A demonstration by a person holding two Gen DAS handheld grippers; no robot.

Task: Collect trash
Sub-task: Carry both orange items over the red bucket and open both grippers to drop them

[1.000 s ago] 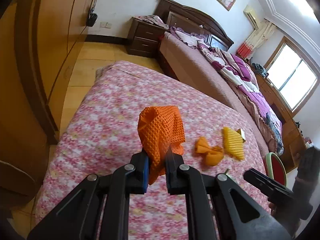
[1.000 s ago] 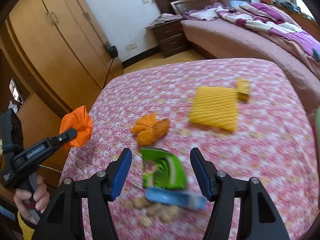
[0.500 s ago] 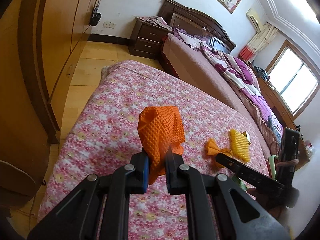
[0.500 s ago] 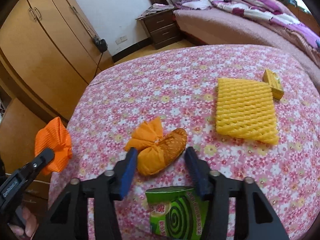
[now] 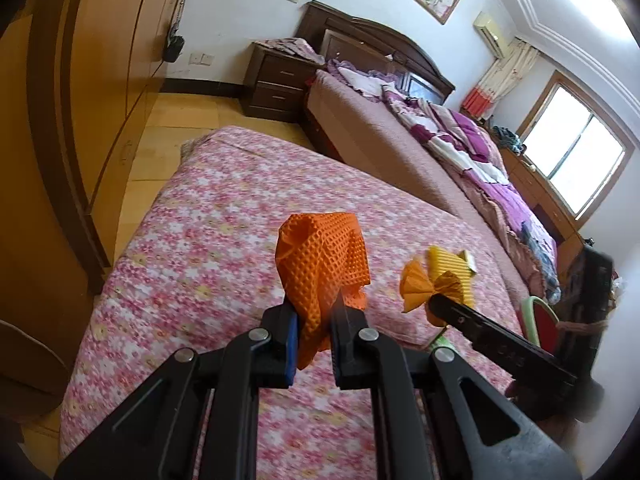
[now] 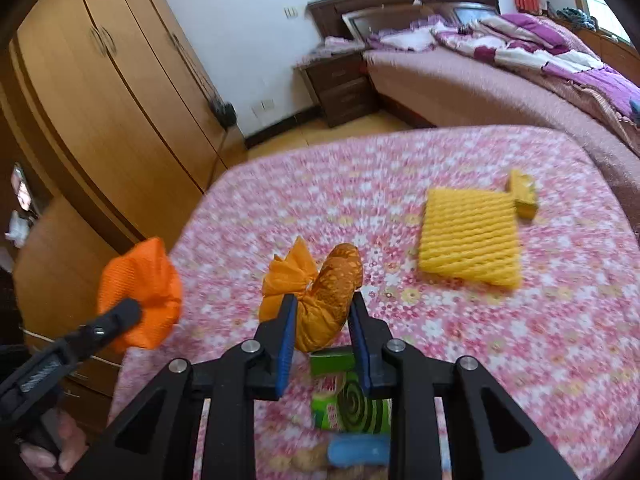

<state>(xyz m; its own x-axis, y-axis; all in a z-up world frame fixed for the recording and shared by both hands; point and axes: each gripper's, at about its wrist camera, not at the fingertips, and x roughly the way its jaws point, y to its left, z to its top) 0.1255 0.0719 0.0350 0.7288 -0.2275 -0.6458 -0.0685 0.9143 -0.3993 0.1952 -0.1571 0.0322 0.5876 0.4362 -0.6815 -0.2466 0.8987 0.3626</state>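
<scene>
While my left gripper (image 5: 314, 330) holds the orange mesh bag (image 5: 322, 268) pinched tight between its jaws, up off the flowered bedspread (image 5: 208, 248), my right gripper (image 6: 323, 322) has been doing the work. A second ago its jaws stood wide over the green mosquito-coil box (image 6: 350, 396); now they have moved past it and have just been closing around the twisted orange wrapper (image 6: 316, 296), which sits between the blue pads. From the right wrist view the pads look to be at or nearly at its sides, narrow but not fully pinched, and the picture is too smeared for me to swear they press on it, so I count the wrapper as framed, not yet held. It lies on the spread, just ahead of the green box.

The left side has hardly changed: same bag, same clamp, hanging to the left of the wrapper in the right wrist view.

What this means, as I judge it: the bag is the place for the trash, and the wrapper is the next piece to go in. The squeeze wants finishing before I lift, because a soft crinkly thing can slip out of a half grip. The yellow foam net (image 6: 470, 236) and the small yellow box (image 6: 522, 194) touching its far corner lie further off, untouched, with the green box and a blue piece (image 6: 358, 450) nearest me also waiting.
</scene>
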